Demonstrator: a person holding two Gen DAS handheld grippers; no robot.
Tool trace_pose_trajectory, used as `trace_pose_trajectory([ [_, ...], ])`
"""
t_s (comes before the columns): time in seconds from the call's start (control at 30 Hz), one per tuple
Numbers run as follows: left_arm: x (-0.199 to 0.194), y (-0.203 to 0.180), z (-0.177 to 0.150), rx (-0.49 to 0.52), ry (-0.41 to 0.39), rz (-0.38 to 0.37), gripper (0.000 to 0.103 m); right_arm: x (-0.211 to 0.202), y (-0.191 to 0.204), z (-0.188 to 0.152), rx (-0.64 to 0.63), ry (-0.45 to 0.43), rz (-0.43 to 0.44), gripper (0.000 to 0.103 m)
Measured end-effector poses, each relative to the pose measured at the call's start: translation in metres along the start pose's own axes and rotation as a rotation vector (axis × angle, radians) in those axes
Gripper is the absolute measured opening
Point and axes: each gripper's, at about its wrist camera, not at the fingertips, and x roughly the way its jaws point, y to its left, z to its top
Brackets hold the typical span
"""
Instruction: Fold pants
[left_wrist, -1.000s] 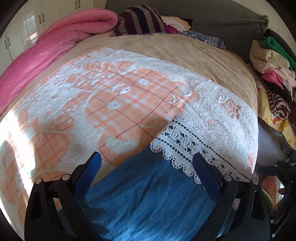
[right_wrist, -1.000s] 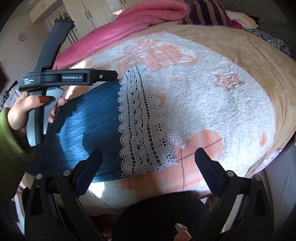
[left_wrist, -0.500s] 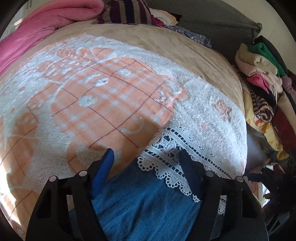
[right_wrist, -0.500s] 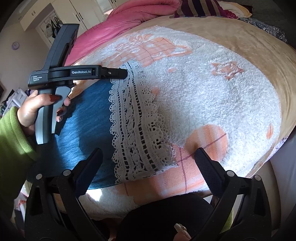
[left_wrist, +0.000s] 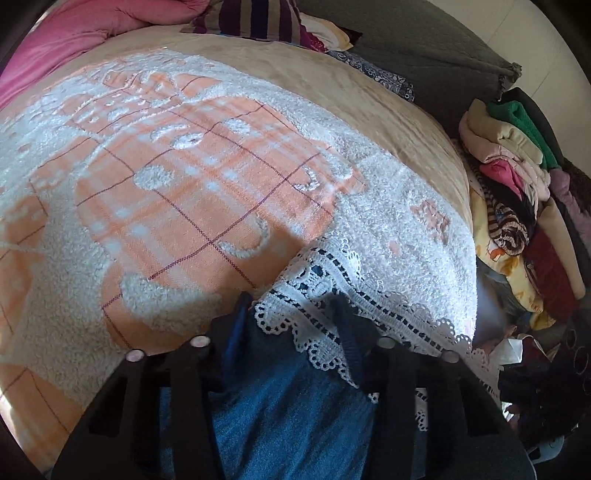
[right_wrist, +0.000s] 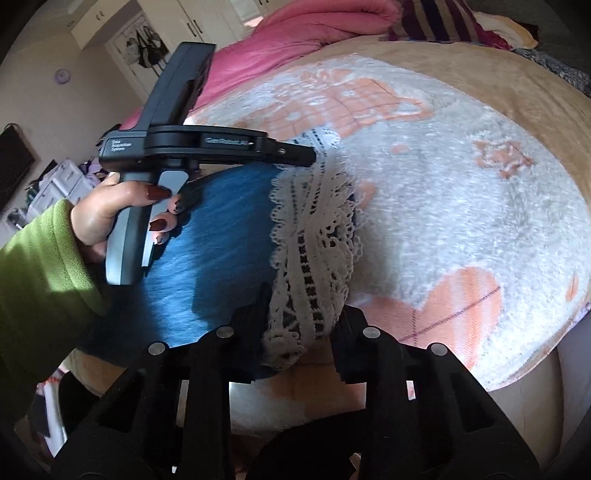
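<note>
The bed (left_wrist: 388, 122) had a white and orange blanket (left_wrist: 192, 206) on top, the blue pants (right_wrist: 221, 258) with a lace edge (right_wrist: 314, 240) lay at its 6 o'clock side, and the left gripper (left_wrist: 291, 321) and right gripper (right_wrist: 299, 314) each pinched that lace.

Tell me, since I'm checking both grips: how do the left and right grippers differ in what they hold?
The left gripper pinches the far corner of the lace hem, which lies fairly flat; the right gripper pinches the near corner, where the lace bunches. Both are shut on the blue pants, on the bed's blanket.
</note>
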Motion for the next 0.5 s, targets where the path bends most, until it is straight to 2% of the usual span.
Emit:
trace_pose_trajectory([
  [0.03,-0.003,-0.001,-0.001,-0.002,-0.006,0.003,0.026,-0.001,0.003,0.001,-0.010,-0.010,0.002,0.022],
  [0.13,-0.015,0.002,-0.005,-0.017,-0.042,-0.011,0.016,-0.008,0.010,0.003,-0.018,-0.030,0.021,0.021],
  [0.3,-0.057,0.005,-0.015,-0.042,-0.156,-0.072,0.015,-0.019,0.033,0.015,-0.082,-0.055,0.039,0.021],
  [0.5,-0.119,0.023,-0.036,-0.085,-0.273,-0.075,0.015,-0.031,0.077,0.025,-0.184,-0.092,0.077,0.021],
])
